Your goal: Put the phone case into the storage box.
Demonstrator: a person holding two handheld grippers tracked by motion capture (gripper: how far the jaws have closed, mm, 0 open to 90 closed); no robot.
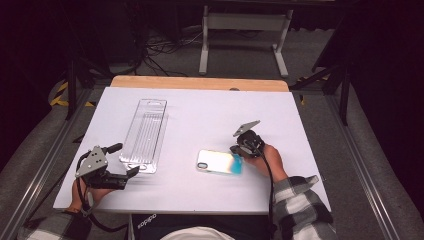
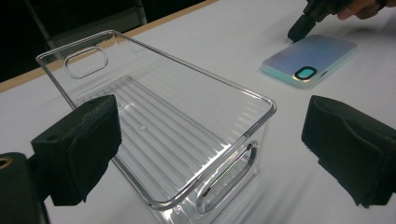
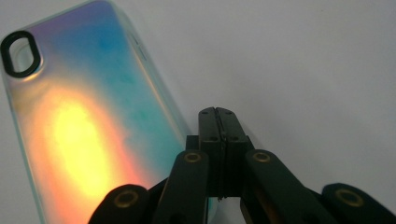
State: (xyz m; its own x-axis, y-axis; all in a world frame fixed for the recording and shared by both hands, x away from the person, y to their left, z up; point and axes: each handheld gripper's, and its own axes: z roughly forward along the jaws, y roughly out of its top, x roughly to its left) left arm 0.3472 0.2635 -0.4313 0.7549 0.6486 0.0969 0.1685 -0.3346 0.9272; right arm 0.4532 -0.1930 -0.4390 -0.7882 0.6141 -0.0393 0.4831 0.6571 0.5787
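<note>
A clear ribbed plastic bin [image 1: 145,131] lies lengthwise on the white table [image 1: 200,112], left of centre. My left gripper [image 1: 128,177] sits at its near end, open. In the left gripper view the wide-apart pads [image 2: 79,144] flank the bin's near handle end [image 2: 163,135] without touching it. An iridescent phone case [image 1: 220,162] lies flat, back side up, near the table's middle front. My right gripper [image 1: 239,150] is at its right end, jaws pressed shut. In the right gripper view the gripper [image 3: 217,115] sits just beside the case's long edge [image 3: 84,126], holding nothing.
The table's wooden back edge [image 1: 200,83] shows beyond the white top. Past it stand a white metal frame [image 1: 245,30] and loose cables [image 1: 160,50] on the floor. From the left gripper view, the phone case [image 2: 308,60] and the right gripper's tip [image 2: 301,28] lie beyond the bin.
</note>
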